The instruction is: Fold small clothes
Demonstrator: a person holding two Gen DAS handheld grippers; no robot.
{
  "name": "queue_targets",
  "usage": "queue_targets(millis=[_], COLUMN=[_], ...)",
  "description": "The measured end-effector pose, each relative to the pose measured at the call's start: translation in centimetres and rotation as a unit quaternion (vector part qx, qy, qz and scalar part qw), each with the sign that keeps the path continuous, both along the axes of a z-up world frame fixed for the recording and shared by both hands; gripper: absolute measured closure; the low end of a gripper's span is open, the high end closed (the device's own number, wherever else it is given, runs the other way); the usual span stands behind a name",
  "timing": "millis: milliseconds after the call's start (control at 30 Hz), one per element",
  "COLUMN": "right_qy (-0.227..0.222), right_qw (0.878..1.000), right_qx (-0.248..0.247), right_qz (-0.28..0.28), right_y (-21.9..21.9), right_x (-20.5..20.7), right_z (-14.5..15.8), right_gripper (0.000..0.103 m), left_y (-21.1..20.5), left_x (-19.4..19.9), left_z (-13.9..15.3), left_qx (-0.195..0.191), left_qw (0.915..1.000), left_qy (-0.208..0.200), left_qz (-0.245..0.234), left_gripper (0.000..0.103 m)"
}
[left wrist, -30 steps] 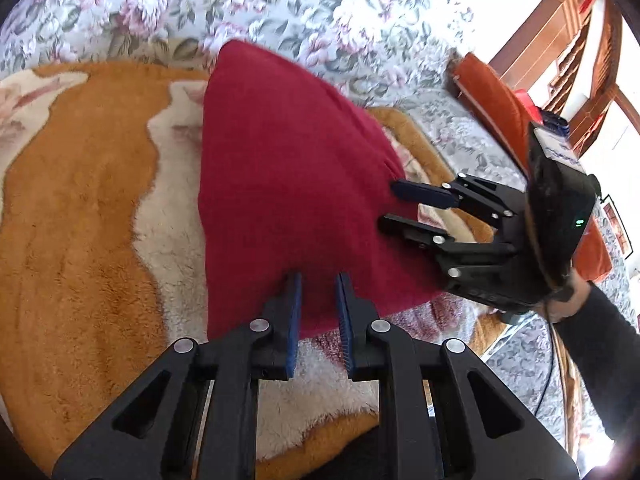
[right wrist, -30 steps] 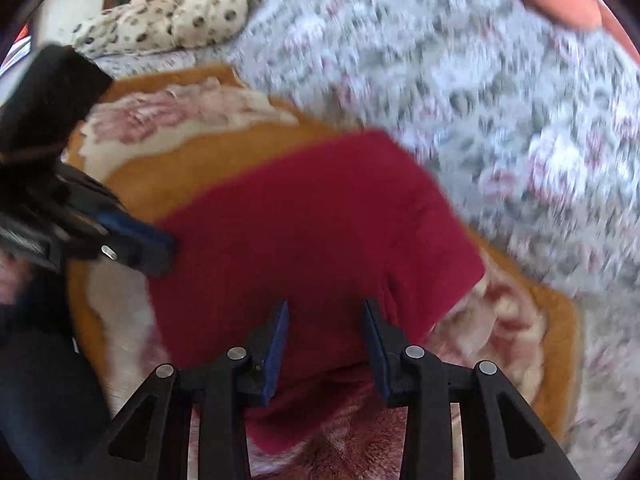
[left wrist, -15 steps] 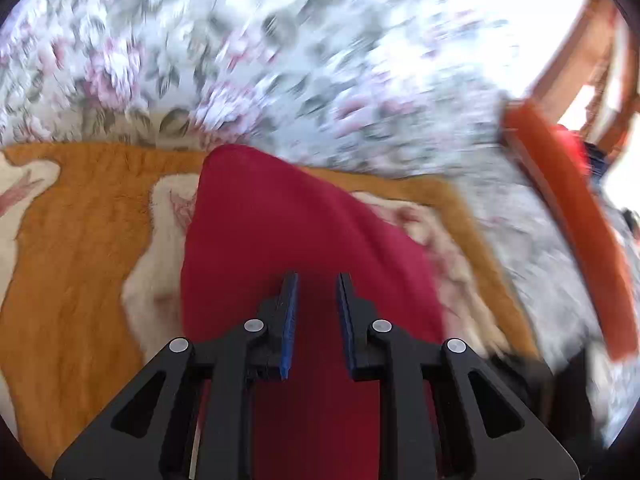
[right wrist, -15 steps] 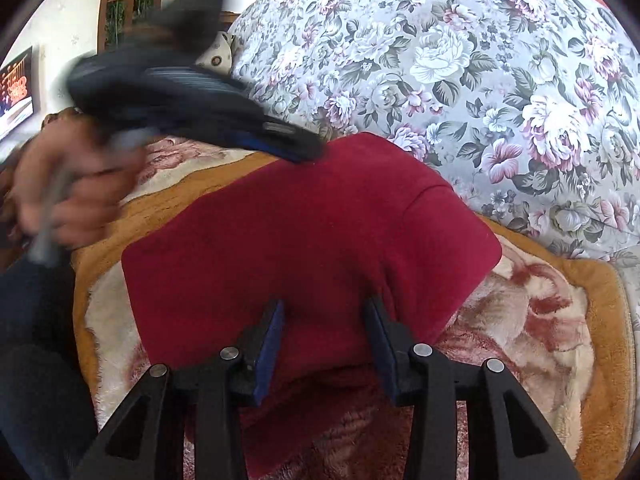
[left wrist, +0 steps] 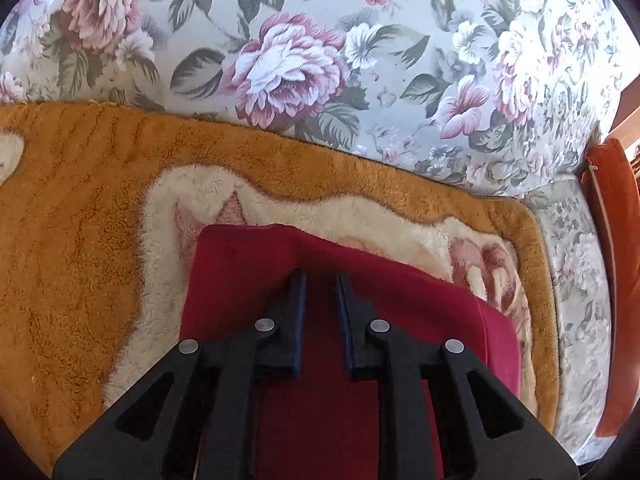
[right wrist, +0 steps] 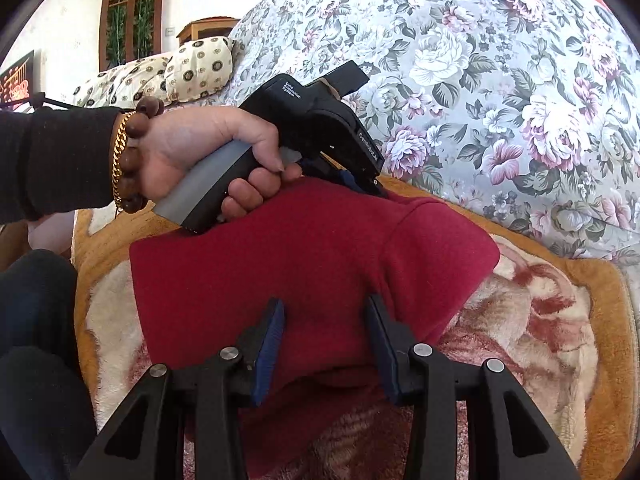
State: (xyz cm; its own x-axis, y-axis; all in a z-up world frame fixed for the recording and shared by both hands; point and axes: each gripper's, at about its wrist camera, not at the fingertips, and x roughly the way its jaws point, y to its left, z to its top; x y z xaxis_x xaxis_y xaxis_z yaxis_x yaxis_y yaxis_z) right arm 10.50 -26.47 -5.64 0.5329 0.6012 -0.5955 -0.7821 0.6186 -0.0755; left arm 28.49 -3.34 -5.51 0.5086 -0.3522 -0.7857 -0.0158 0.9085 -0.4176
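Floral sofa cushions [left wrist: 288, 64] rise behind the orange blanket [left wrist: 72, 240] where our folded red garment [right wrist: 304, 264] lies. Our left claw [left wrist: 320, 280] hovers nearly together over its far edge, empty; the right claw [right wrist: 326, 312] stands apart at the near edge. Careless pressing could drag layers askew.

Dark red fleece garment [right wrist: 312, 256], folded flat, lying on an orange-and-cream plush blanket [right wrist: 560, 320]
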Motion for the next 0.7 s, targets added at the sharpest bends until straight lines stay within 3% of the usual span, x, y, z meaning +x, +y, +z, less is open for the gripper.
queue_targets(millis=[100,200,267,333,400,500,633,700], right_qy=[-0.006,-0.001,0.041,0.102,0.081,0.059,0.09,0.153], right_qw=[1.0,1.0,0.999,0.993,0.99,0.98,0.975,0.967], right_qx=[-0.005,-0.007,0.012,0.056,0.101,0.092,0.107,0.113], right_qz=[-0.002,-0.001,0.001,-0.008,-0.055,-0.168,-0.175,-0.169], right_y=[0.1,0.1,-0.4,-1.5,-2.6,-2.4,-0.2,0.6], right_x=[-0.1,-0.1,0.7,1.9,3.0,6.4,10.3,12.5], right_z=[0.1,0.4,1.1,3.3,5.9,7.7,6.8,3.9], right_gripper=[0.063,0.062,0.062,0.062,0.062,0.062,0.062,0.062], left_y=[0.1,0.0,-0.4,-1.2,-1.8,-2.4,-3.0,-3.1], left_x=[-3.0,-8.4,-10.6,-11.7,-12.4,-11.7,-11.1,-10.7], left_z=[2.6,5.4,5.4,4.2,3.0,3.4,3.3,3.4], left_qx=[0.01,0.002,0.0,0.003,0.024,0.043,0.053,0.057], left_qw=[0.9983,0.9915,0.9893,0.9901,0.9886,0.9898,0.9918,0.9934], left_qy=[-0.057,-0.13,-0.143,-0.131,-0.14,-0.127,-0.108,-0.092], left_qz=[0.005,-0.01,-0.031,-0.05,-0.052,-0.047,-0.044,-0.038], left_gripper=[0.087,0.06,0.056,0.056,0.054,0.053,0.053,0.053])
